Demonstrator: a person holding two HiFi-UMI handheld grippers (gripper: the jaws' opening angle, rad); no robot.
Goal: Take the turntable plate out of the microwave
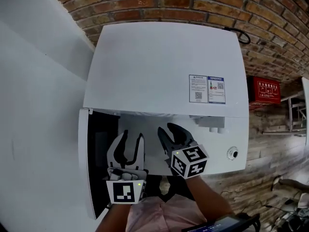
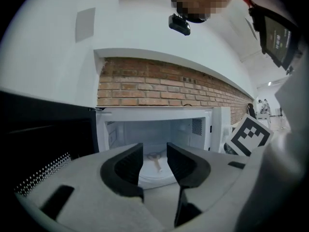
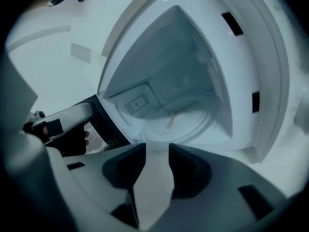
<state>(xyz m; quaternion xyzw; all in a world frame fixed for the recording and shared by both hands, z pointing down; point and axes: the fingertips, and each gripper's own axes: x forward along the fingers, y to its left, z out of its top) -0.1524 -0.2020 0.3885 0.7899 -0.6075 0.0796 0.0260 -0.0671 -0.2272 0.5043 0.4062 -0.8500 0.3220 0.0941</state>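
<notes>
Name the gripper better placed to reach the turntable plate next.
Probably right: the right gripper, fingers open, is close to the turntable plate, while the left gripper, also open, hangs farther back by the door.

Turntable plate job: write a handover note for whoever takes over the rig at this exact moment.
Left gripper: fingers open, empty, in front of the open cavity.
Right gripper: fingers open, empty, alongside it.
Microwave: door swung open to the left.
Turntable plate: lying on the cavity floor, untouched.
Done: door open.
Left: reach in, grip the plate's rim, lift it out.
</notes>
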